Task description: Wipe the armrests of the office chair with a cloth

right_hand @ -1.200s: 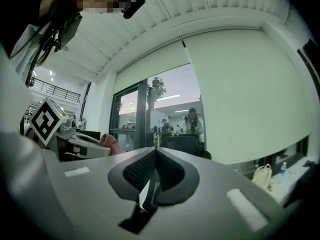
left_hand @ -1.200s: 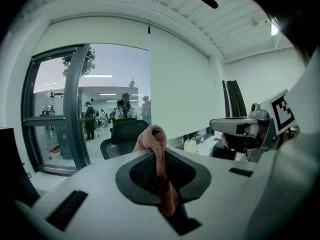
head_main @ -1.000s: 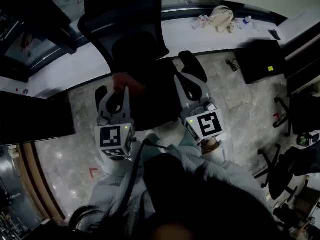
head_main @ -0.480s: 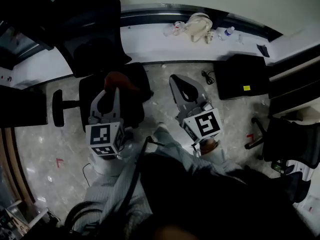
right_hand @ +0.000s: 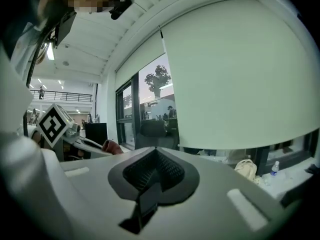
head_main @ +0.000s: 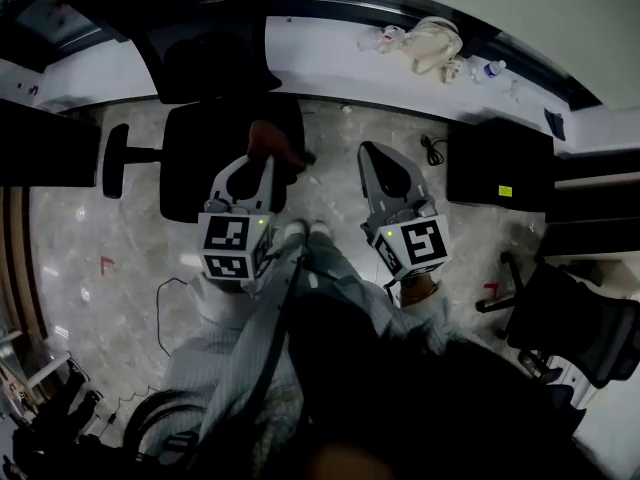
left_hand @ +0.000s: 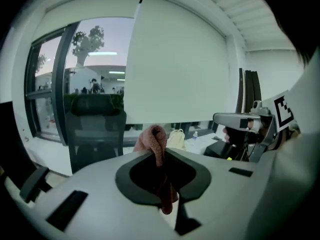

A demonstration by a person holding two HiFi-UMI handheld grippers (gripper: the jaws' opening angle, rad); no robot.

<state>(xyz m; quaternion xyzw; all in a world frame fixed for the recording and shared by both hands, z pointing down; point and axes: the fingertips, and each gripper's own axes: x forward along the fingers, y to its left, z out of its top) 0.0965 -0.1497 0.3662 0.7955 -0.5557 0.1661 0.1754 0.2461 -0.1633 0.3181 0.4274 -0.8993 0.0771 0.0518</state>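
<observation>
Left gripper (head_main: 258,168) is clamped on the cloth (head_main: 274,144), with the chair (head_main: 205,173) at its 10 o'clock. Right gripper (head_main: 376,158) jaws are pressed together, nothing in them.

We are standing in an office, looking down on a black swivel chair (head_main: 205,163) on polished stone floor (head_main: 110,238), another chair (head_main: 590,323) sitting at the right, a long white bench (head_main: 330,63) running under tall windows (left_hand: 90,74), a roller blind (left_hand: 180,64) hanging half down.
</observation>
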